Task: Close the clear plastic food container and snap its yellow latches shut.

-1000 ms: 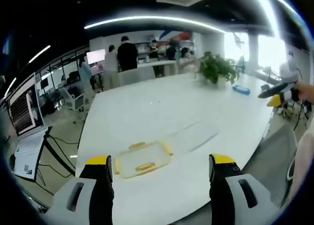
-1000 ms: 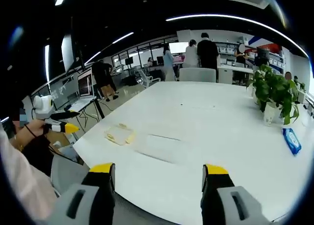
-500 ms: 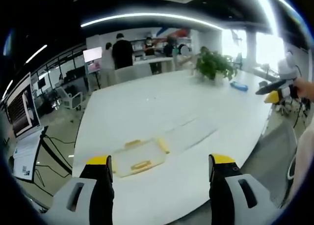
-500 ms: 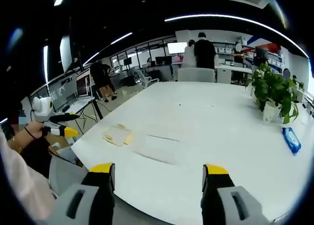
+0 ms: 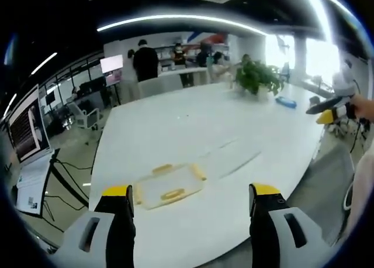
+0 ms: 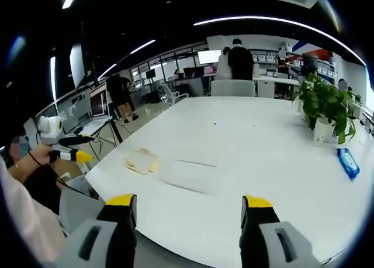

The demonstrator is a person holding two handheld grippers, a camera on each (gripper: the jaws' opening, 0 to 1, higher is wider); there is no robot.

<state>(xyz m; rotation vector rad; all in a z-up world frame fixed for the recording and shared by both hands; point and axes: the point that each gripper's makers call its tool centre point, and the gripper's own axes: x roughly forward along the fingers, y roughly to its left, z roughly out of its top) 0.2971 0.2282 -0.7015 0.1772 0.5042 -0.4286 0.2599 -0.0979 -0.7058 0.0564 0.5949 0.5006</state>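
**Both grippers wide, container waiting near the table edge**

While nothing is being touched yet, the clear plastic container (image 5: 169, 188) sits low and flat on the white table (image 5: 193, 133), close to the edge nearest the person, its yellow latches (image 5: 200, 172) showing on the sides. Next to it, further along that same edge, lies a faint clear rectangle, the lid (image 6: 193, 177) by my guess, though it is too transparent to be sure. If so, the 2 parts are laid side by side so each can be reached from the near edge.

Now the tools. The left gripper (image 5: 191, 192) hangs above and short of the table edge, jaws spread wide and empty, and the container sits just ahead, between the jaw tips and a little toward the left one. That looks like a lining-up position. The right gripper (image 6: 188, 199) is also wide and empty, held off the edge, with the container well apart from it, ahead and off to the left; the clear rectangle is the nearer thing to it.

Further out, a potted plant (image 6: 323, 107) and a blue packet (image 6: 346, 162) sit toward the far side of the table, clear of the work. People stand at a counter beyond.

My read: closing hasn't begun, and no latch is snapped.
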